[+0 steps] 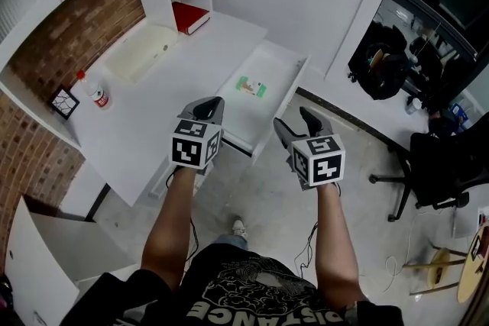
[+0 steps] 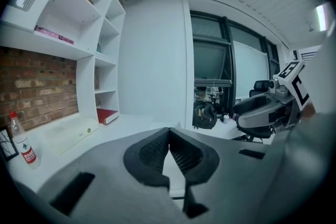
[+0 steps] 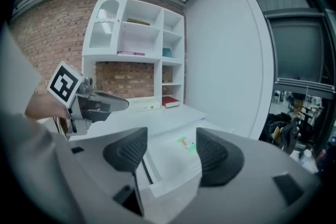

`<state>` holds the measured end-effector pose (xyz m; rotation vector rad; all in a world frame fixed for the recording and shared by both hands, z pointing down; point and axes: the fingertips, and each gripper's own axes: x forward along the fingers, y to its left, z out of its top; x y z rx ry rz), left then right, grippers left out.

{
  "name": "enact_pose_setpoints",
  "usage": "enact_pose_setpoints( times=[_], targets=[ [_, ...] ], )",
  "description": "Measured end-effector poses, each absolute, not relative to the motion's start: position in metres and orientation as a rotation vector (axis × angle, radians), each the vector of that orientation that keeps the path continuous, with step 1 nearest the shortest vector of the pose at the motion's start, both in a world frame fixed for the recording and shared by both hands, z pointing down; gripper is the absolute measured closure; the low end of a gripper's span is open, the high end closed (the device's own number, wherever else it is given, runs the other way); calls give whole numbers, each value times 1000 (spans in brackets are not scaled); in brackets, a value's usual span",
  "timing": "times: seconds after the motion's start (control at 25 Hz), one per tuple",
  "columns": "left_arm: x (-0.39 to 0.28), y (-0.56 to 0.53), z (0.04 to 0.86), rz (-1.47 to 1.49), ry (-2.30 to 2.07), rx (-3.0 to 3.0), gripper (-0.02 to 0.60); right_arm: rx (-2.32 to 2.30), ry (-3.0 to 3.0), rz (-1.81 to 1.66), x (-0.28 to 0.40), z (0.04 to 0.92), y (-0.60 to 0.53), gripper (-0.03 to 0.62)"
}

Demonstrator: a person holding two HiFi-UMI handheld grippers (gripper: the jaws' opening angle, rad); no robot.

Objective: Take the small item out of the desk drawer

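Left gripper [image 1: 213,106] is pinched shut, holding nothing. Right gripper [image 1: 293,118] has its jaws apart and empty, likely ready to grab the small item [image 1: 250,86] lying far inside the open drawer [image 1: 254,120].

White drawer [image 1: 243,117], shallow, stands pulled open from the worktop [image 1: 153,114] front. Small item [image 1: 250,86]: flat green-and-white packet, lying flat on the drawer floor, near its middle.
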<state>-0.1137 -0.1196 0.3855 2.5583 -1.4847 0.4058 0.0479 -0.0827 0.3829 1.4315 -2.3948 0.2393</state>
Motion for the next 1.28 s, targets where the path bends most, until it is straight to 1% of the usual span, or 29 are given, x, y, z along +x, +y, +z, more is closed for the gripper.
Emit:
enact_pose_setpoints(
  times=[0.44, 0.64, 1.28],
  targets=[
    [-139, -176, 396, 398, -1478, 2534, 575, 1394, -2390, 264, 23, 387, -144, 286],
    [-146, -194, 402, 400, -1484, 2524, 575, 1360, -2383, 253, 15, 394, -168, 261],
    [-174, -252, 421, 396, -1603, 2455, 575, 1237, -2414, 183, -3, 415, -252, 229]
  ],
)
